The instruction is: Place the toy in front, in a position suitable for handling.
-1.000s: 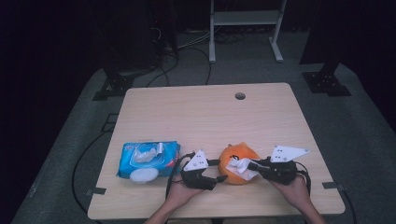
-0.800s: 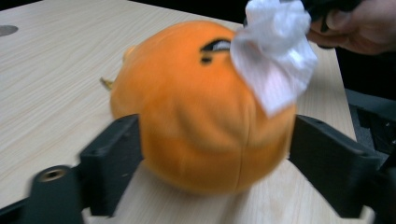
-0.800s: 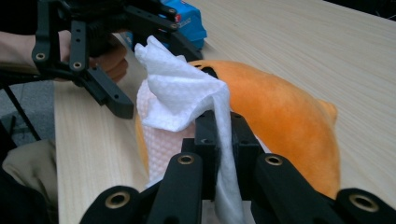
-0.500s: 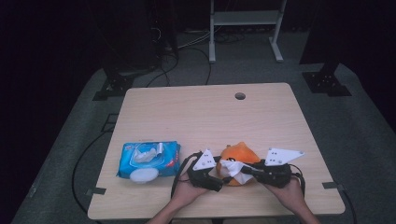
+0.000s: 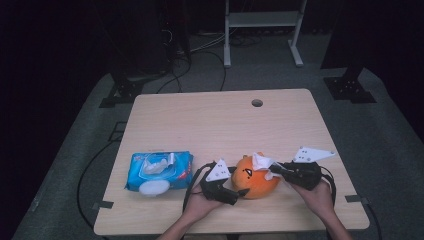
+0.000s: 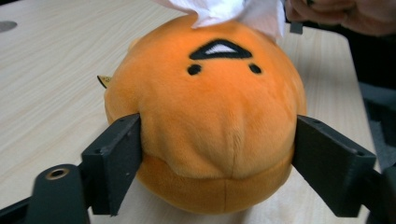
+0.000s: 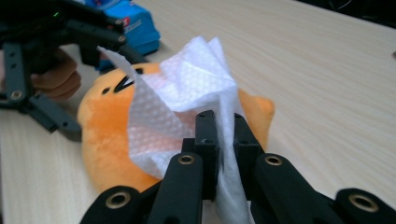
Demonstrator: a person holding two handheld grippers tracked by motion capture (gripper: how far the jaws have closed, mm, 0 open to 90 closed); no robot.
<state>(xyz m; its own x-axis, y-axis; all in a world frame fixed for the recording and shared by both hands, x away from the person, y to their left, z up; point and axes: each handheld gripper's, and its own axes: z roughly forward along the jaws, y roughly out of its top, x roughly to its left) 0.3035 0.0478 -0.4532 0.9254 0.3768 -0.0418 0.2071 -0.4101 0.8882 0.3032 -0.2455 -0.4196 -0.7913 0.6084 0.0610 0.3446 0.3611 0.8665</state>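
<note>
An orange plush toy (image 5: 257, 180) with a small black face lies near the table's front edge. My left gripper (image 5: 241, 189) holds it from the left. In the left gripper view its jaws (image 6: 217, 135) press on both sides of the toy (image 6: 210, 116), having just been opening with the toy still between them. My right gripper (image 5: 272, 169) comes in from the right, shut on a crumpled white wipe (image 5: 262, 162). In the right gripper view the wipe (image 7: 187, 93) is pinched between the fingertips (image 7: 219, 123) and rests on top of the toy (image 7: 107, 140).
A blue packet of wipes (image 5: 159, 170) with its flap open lies at the front left of the wooden table (image 5: 225, 125). A cable hole (image 5: 257, 103) sits near the far edge. A metal stand and cables are on the floor beyond.
The wipe in the right gripper has shifted up across the top of the toy. The left gripper has edged slightly right along the toy. The toy stays in place.
</note>
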